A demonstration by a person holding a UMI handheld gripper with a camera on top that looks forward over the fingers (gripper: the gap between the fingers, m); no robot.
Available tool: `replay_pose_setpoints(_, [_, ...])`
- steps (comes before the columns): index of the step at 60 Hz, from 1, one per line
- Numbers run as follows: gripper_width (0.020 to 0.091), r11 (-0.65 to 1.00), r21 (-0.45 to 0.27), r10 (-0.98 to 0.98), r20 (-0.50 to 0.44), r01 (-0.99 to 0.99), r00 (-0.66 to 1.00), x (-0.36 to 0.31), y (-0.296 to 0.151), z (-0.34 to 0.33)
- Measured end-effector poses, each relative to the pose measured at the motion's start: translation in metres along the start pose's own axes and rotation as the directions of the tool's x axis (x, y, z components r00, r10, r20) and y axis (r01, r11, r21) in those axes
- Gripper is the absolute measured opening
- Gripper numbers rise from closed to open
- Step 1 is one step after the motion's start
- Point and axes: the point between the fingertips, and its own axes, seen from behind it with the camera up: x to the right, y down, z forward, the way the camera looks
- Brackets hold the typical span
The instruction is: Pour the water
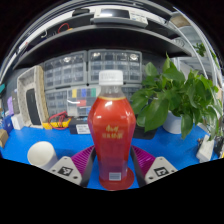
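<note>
Blue table (pixel 170 150): tongs (pixel 113 160) hide bottle (pixel 112 130) sides.

From my seat, all I see of my own rig is the tool (pixel 112 165). Its two fingers (pixel 68 169) are pale grey-white blocks, each printed with a black-and-white square marker on its upper face. A magenta pad (pixel 84 155) lines the inner face of each finger, angled inward. No cables or screws show.
</note>
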Motion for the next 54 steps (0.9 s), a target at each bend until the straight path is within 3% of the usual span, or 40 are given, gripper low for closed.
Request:
replay_pose_setpoints(2, [0.0778,1.0,-0.002,-0.012,-0.009,0.012,1.0,0.0,0.006,-0.002])
replay_pose_setpoints(4, [0.0785,1.0,0.006,-0.016,-0.014,0.017,1.0,0.0,0.005,-0.007])
replay_pose_setpoints(10, [0.0785,1.0,0.006,0.009,-0.032,-0.009,0.999,-0.002,0.011,-0.03])
replay_pose_setpoints(19, [0.0775,0.998,-0.057,0.013,-0.064,-0.016,0.998,-0.015,0.028,-0.08])
replay_pose_setpoints(36, [0.0779,1.0,-0.025,0.004,-0.02,-0.005,1.0,-0.071,-0.027,-0.177])
replay_pose_setpoints(54, [0.0786,0.999,-0.005,-0.04,0.022,0.04,0.999,-0.115,-0.048,-0.224])
